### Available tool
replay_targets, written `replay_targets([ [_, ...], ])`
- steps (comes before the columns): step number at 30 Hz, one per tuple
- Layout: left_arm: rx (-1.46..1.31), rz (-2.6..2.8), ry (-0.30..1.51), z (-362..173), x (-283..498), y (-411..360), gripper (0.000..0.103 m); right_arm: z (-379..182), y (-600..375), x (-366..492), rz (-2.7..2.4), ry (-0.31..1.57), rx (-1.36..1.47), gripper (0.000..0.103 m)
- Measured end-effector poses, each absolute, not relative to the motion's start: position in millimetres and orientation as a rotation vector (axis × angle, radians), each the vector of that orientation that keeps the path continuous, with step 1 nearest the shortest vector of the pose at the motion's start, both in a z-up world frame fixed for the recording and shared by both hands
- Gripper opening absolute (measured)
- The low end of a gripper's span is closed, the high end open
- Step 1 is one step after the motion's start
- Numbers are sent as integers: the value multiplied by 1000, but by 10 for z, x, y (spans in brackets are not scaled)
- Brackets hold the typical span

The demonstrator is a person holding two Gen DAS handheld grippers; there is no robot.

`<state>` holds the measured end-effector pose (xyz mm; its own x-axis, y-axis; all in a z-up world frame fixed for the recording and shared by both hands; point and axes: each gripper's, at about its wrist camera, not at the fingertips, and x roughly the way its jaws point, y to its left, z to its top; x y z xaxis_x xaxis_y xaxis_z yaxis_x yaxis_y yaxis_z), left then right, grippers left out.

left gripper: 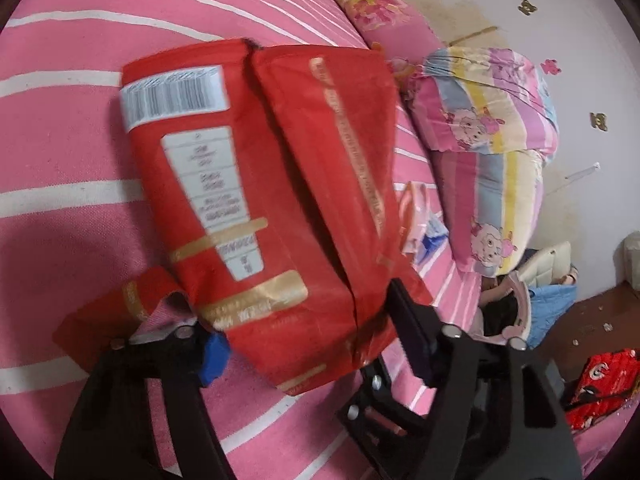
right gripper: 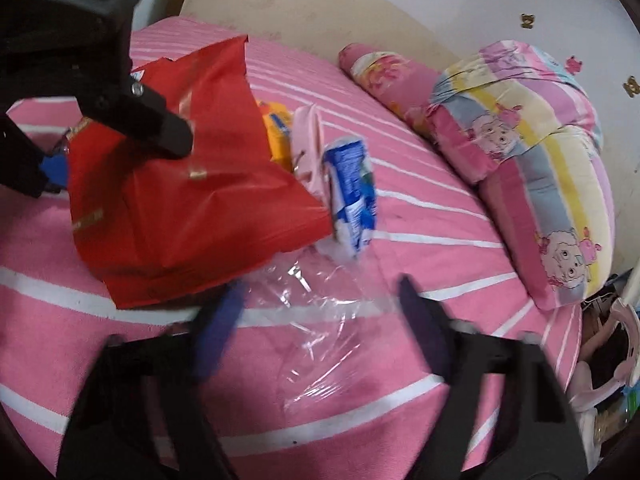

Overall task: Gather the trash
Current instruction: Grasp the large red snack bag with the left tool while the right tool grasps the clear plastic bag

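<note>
**Two grippers, one red bag on the pink bed**

Both grippers work over a striped bedspread (right gripper: 420,216). The left gripper (left gripper: 304,316) has its jaws part-way apart with the lower end of a large red bag (left gripper: 256,184) between them — the black finger presses against the bag's right edge and the blue pad sits at its left, so the bag looks clamped and lifted off the sheet. The right wrist view shows the same bag (right gripper: 192,200) with that gripper's black finger lying across its upper side.

The right gripper (right gripper: 316,304) stands with its fingers apart over a sheet of clear plastic film (right gripper: 320,320) lying flat on the bed; motion blur hides whether the tips touch it, though nothing appears pinched. Just past the film stands a crumpled blue-and-white wrapper (right gripper: 352,196), beside a pale pink item (right gripper: 306,148) and an orange packet (right gripper: 278,132) half hidden behind the bag.

Further back lie a pink floral bolster (right gripper: 392,76) and a folded cartoon-sheep quilt (right gripper: 540,176) against a stained pale wall (right gripper: 320,4). Off the bed's edge, on the brown floor, lies another red wrapper (left gripper: 604,388).
</note>
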<state>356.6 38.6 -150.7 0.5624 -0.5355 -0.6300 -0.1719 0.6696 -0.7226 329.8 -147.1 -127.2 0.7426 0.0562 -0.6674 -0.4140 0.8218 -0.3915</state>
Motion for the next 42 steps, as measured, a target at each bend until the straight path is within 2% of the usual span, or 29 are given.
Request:
replay_targets([
  [6,-828,-296,956,-1421,3502,378,54,-1204,-1465,3303,278,670,-544,52],
  [10,-806,-301,942,-1340,3420,445,52,-1168,-1463,3291,292,681,-524,51],
  [20,-834,-299,941,-1302,3231,734,52,-1061,-1424,3162,350,705,-495,50],
  [36,-907,-245,990,-1410,2715,838,63,-943,-1324,2791,398,768,-447,49],
  [38,-916,-246,985,-1388,2643,847,61,-916,-1330,2724,403,775,-434,48],
  [42,-937,-279,936,-1261,2454,868,51,-828,-1382,2563,407,780,-392,45],
])
